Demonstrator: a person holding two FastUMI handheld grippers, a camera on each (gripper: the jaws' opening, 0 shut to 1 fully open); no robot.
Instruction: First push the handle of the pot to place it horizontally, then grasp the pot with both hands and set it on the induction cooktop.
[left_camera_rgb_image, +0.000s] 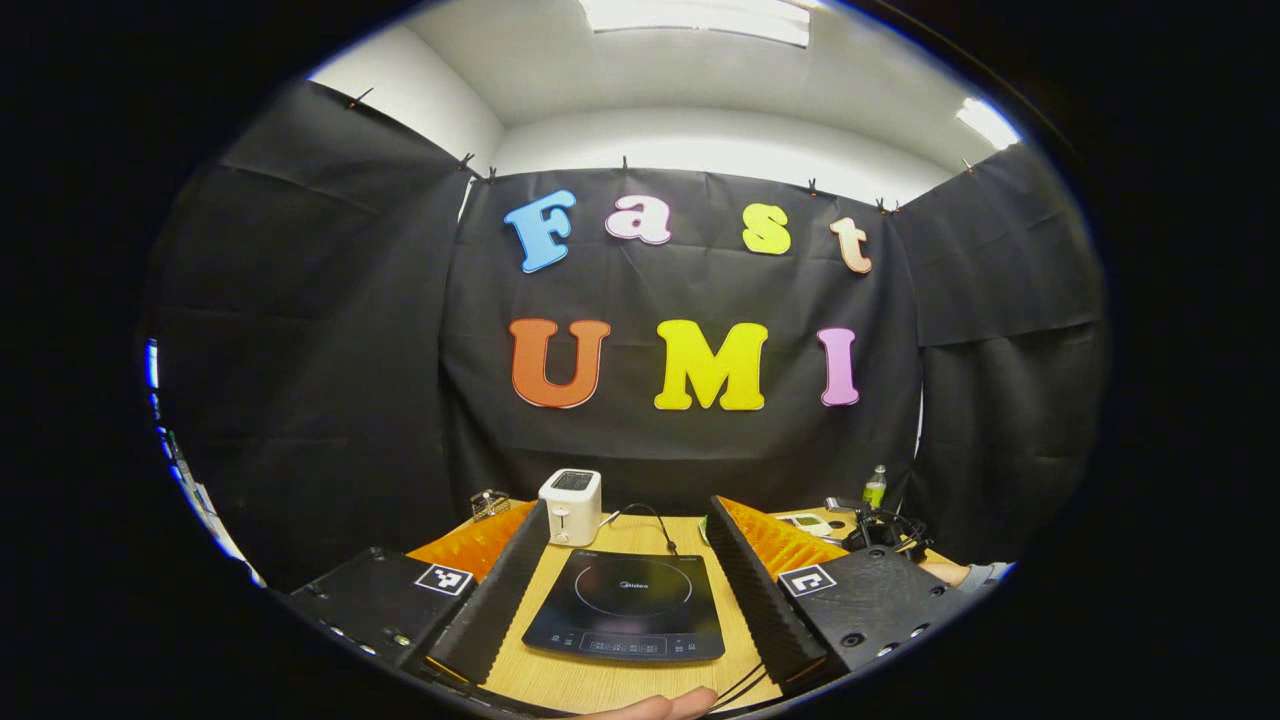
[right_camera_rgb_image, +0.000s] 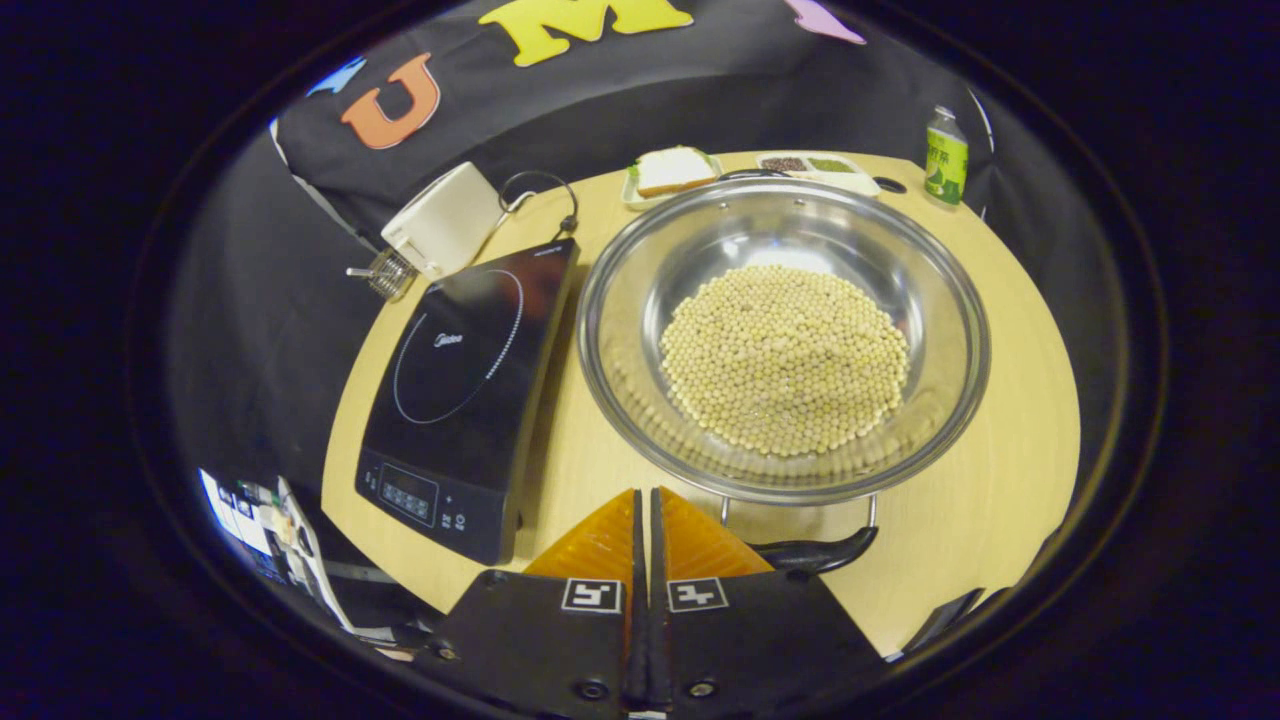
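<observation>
My right gripper (right_camera_rgb_image: 645, 510) has its fingers pressed together with nothing between them, its tips just beside the near handle (right_camera_rgb_image: 815, 552) of the pot (right_camera_rgb_image: 783, 340). That handle lies flat, level with the table (right_camera_rgb_image: 1010, 420). The pot sits on the wood, full of pale beans (right_camera_rgb_image: 785, 360), just right of the cooktop (right_camera_rgb_image: 465, 385) and not on it. Behind the cooktop stands a toaster (right_camera_rgb_image: 440, 232); farther back are a dish with bread (right_camera_rgb_image: 672, 170) and a green bottle (right_camera_rgb_image: 945, 155).

My left gripper (left_camera_rgb_image: 630, 560) is spread wide and holds nothing, hovering above the cooktop (left_camera_rgb_image: 628, 605), with the toaster (left_camera_rgb_image: 570, 506) beyond.
</observation>
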